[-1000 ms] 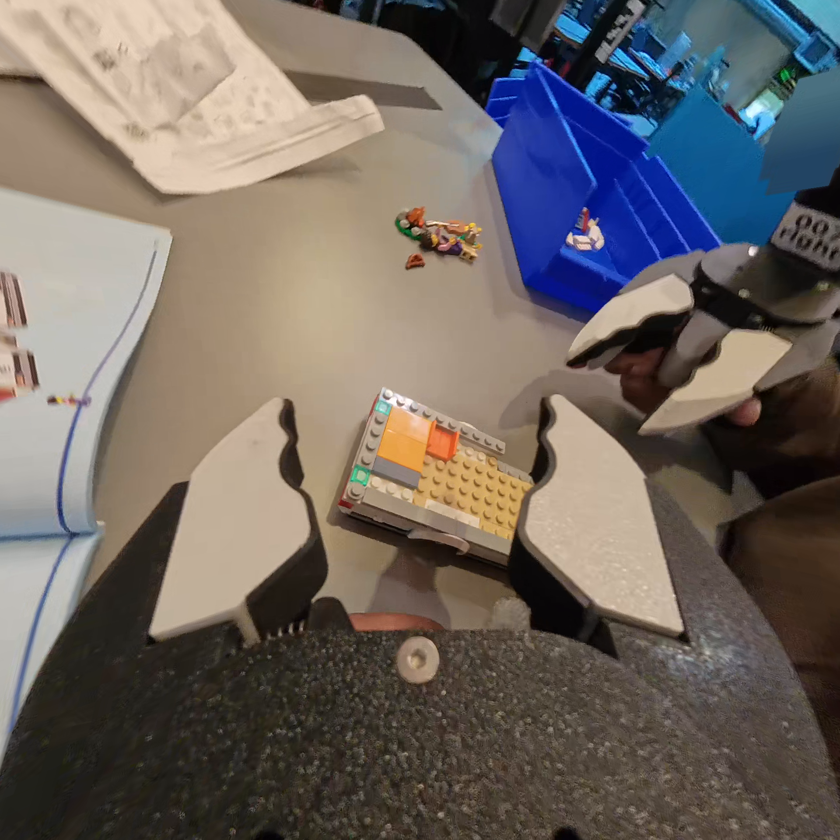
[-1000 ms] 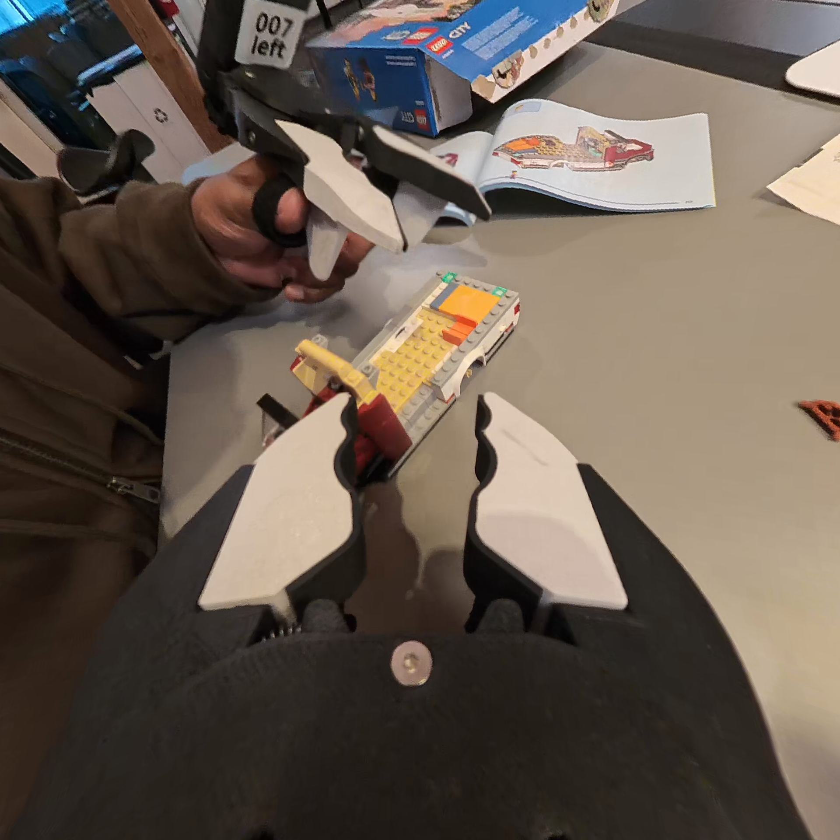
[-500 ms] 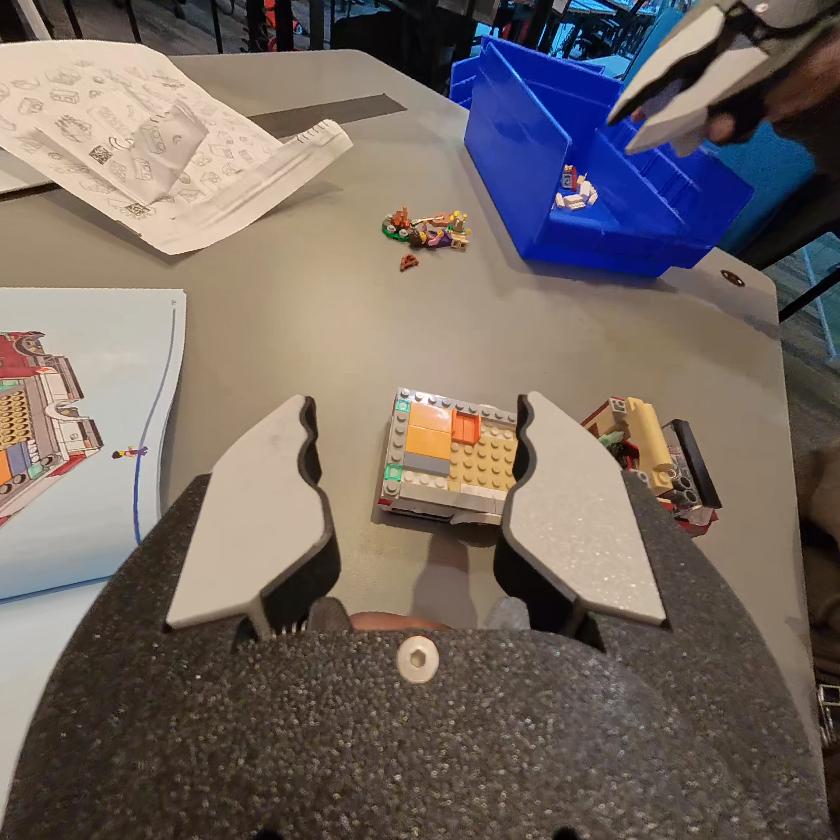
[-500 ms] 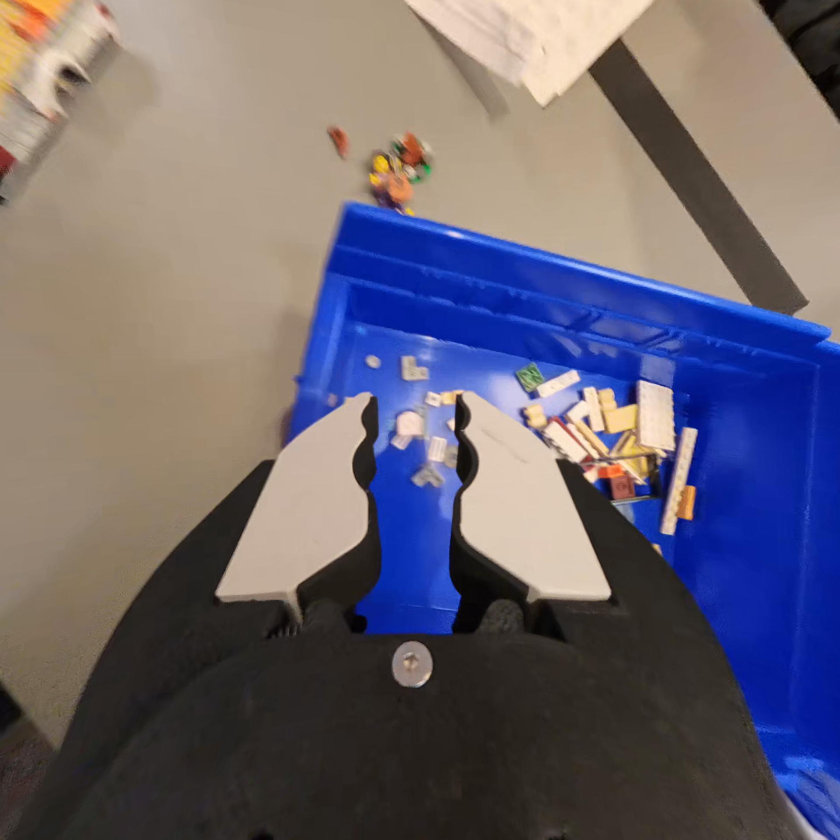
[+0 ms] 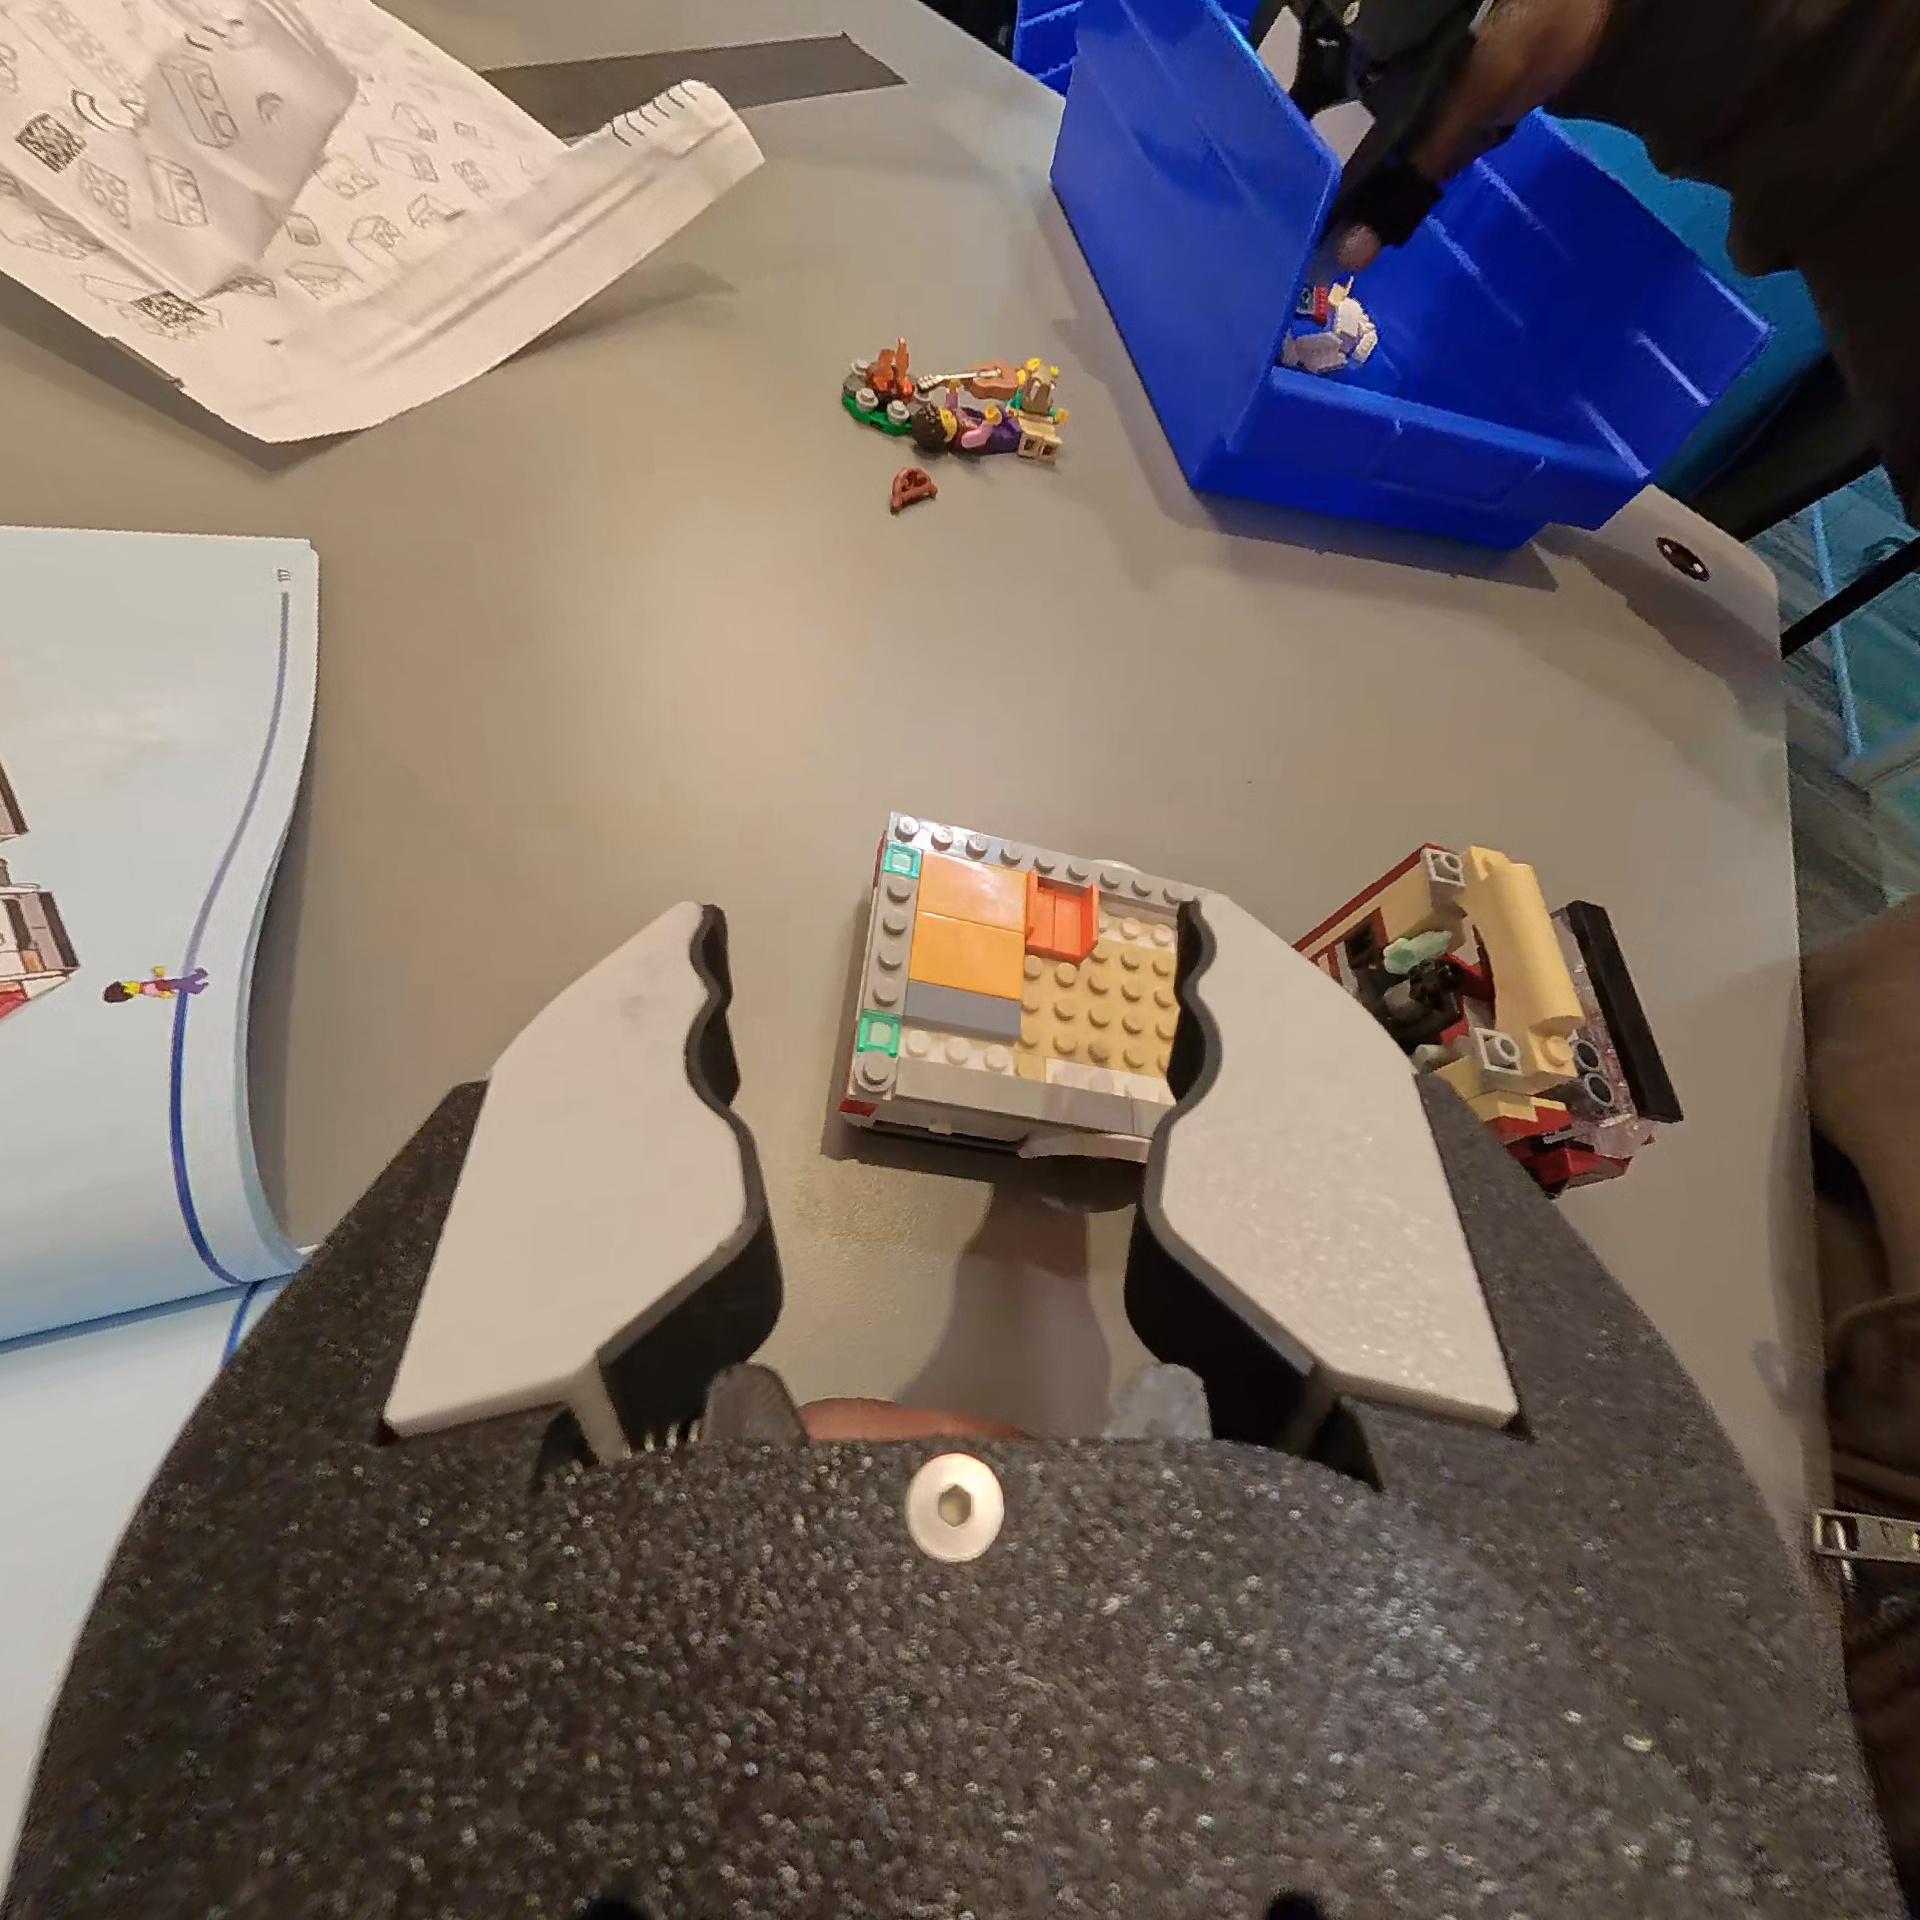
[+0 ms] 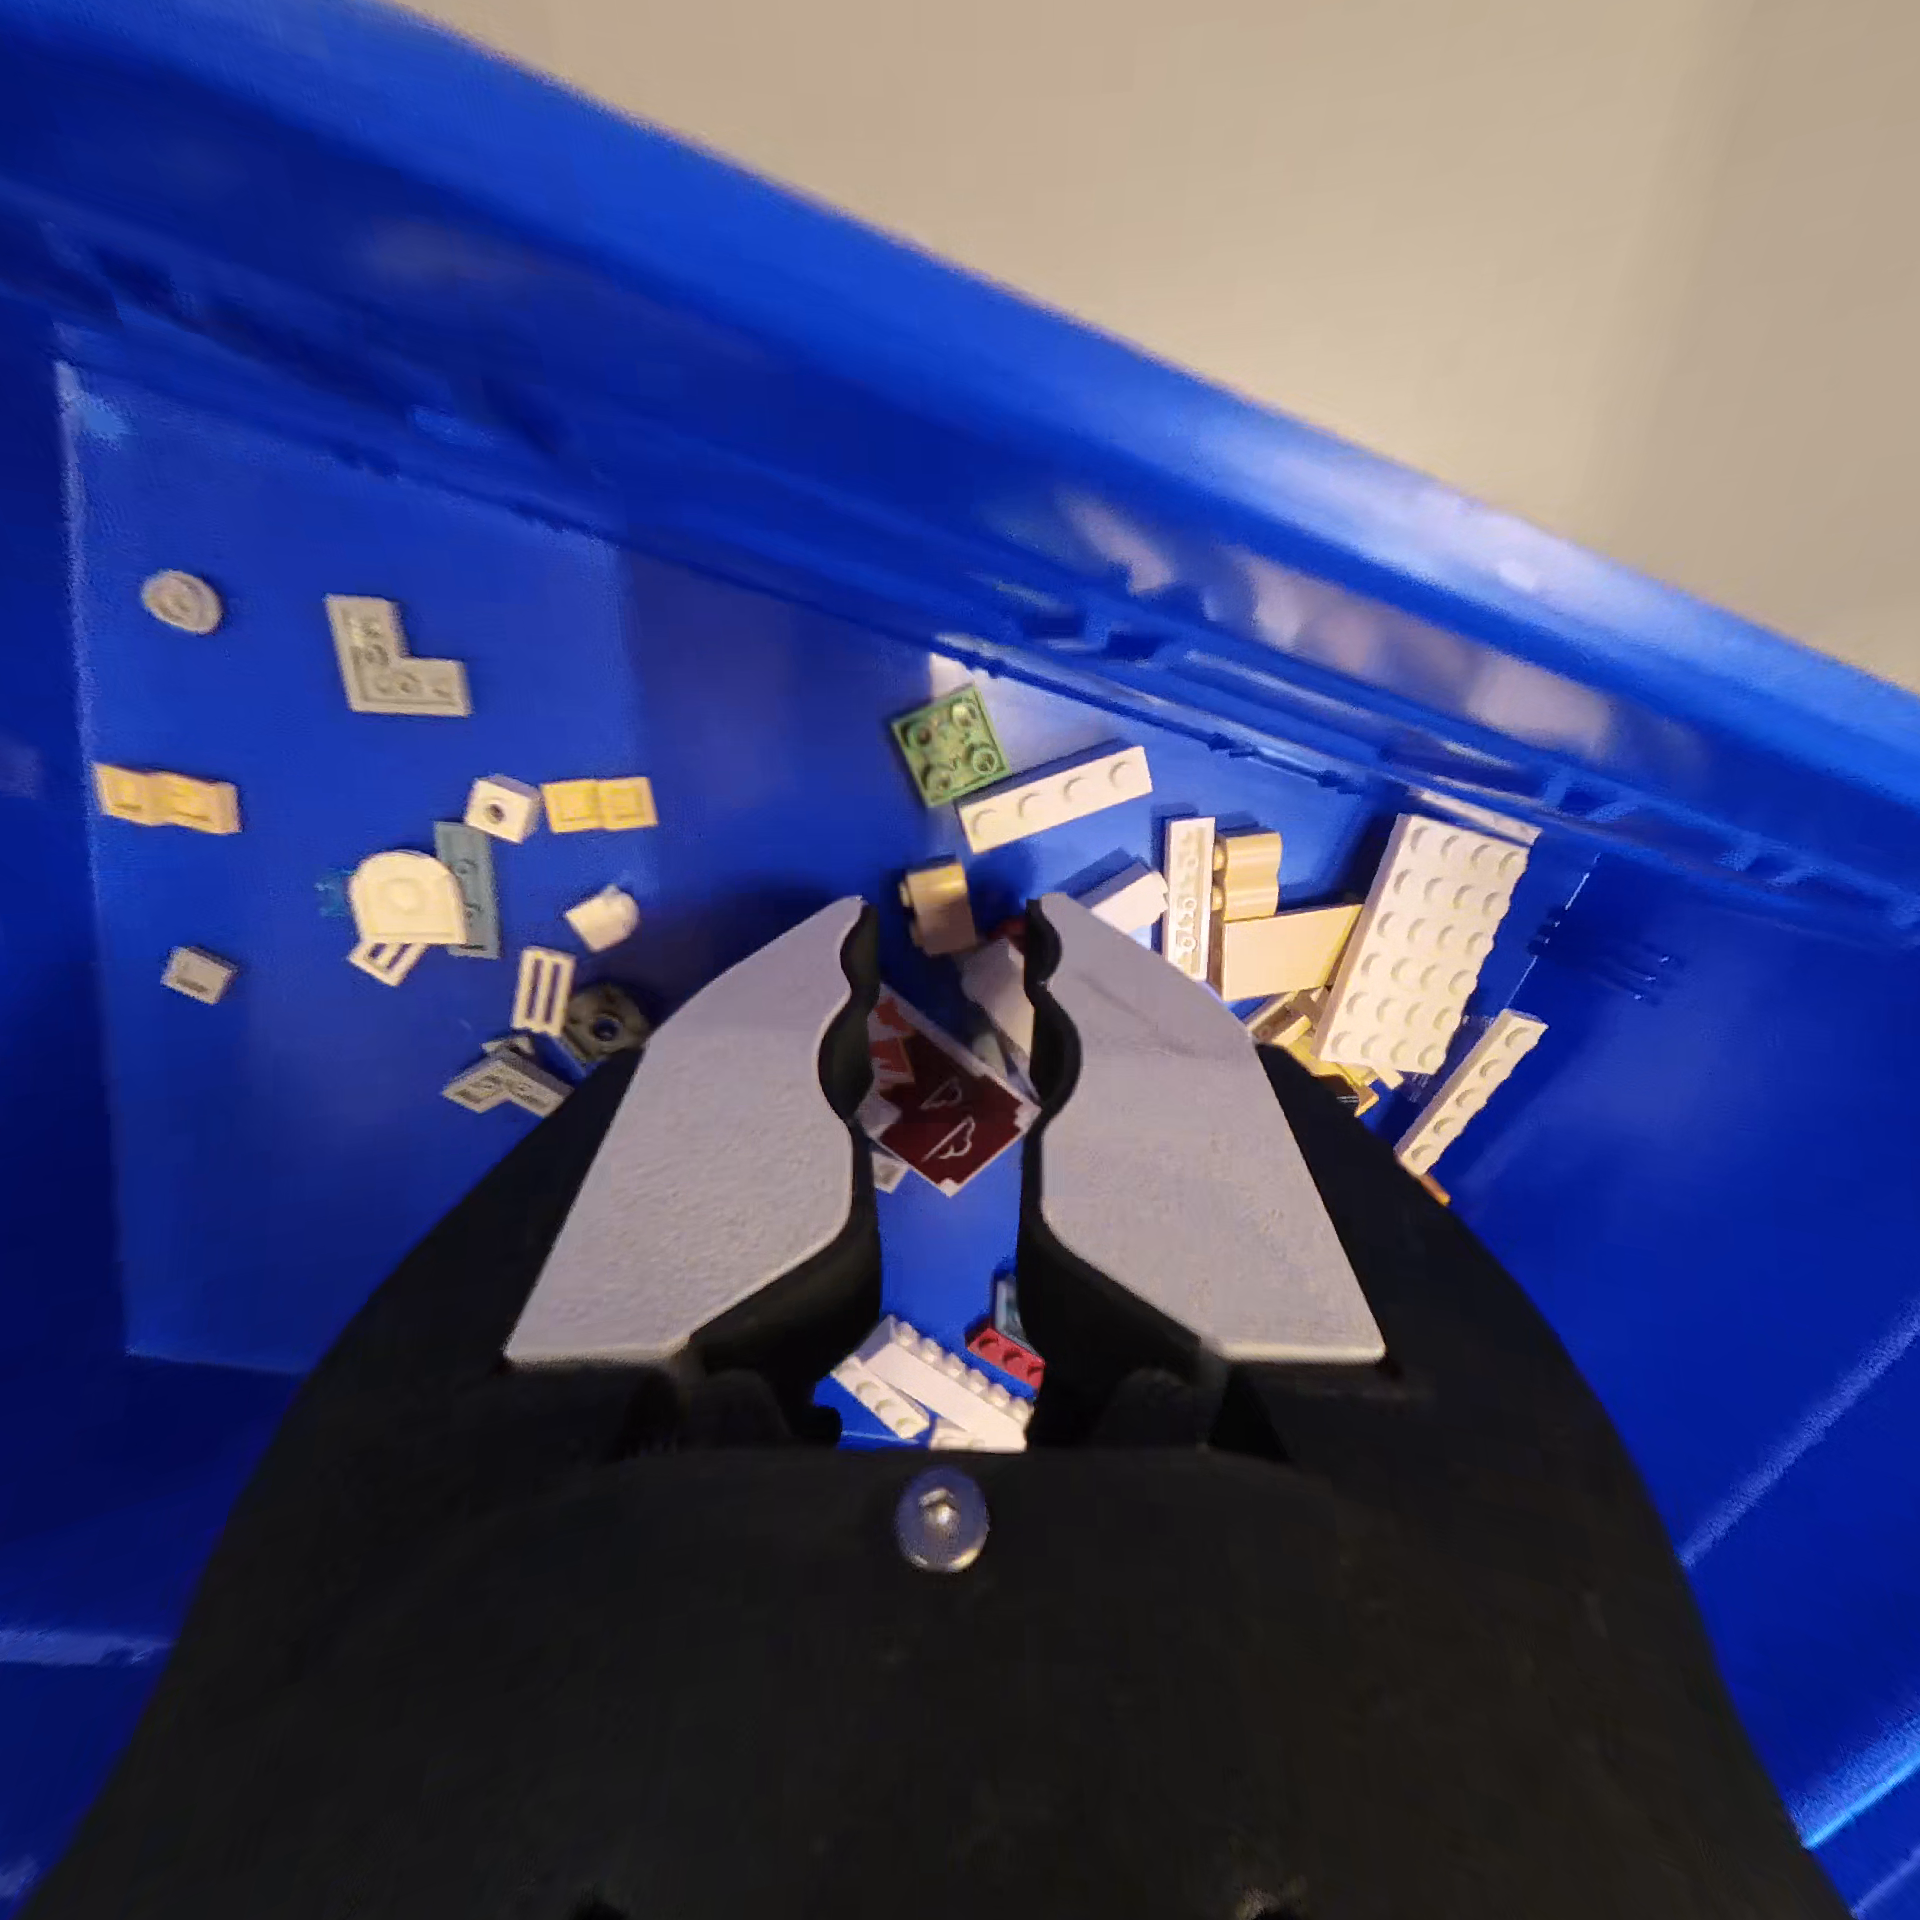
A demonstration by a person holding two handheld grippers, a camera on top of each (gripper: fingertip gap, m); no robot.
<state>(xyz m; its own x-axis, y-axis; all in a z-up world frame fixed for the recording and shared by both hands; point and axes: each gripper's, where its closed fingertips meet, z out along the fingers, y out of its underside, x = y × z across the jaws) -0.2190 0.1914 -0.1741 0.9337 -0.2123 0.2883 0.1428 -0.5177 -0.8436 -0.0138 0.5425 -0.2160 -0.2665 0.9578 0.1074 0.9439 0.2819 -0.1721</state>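
Finding: within the last second the right gripper (image 6: 948,914) has left the table beside the brick models and now stands inside the blue bin (image 6: 1247,499), its jaws drawn in to a narrow gap but not closed. A dark red printed piece (image 6: 945,1122) shows in that gap, apparently lying on the heap beneath; no clamping is evident. Just ahead of the fingertips sits a small tan brick (image 6: 935,909). To their right lie a large white studded plate (image 6: 1423,956) and tan pieces; farther ahead is a green square plate (image 6: 949,750); to the left are scattered small white and grey parts. The left gripper (image 5: 951,935) has narrowed slightly yet remains released, spread wide over the grey-edged orange and tan model (image 5: 997,977) on the table (image 5: 623,675). A red and tan sub-assembly (image 5: 1486,1018) lies outside its right finger.
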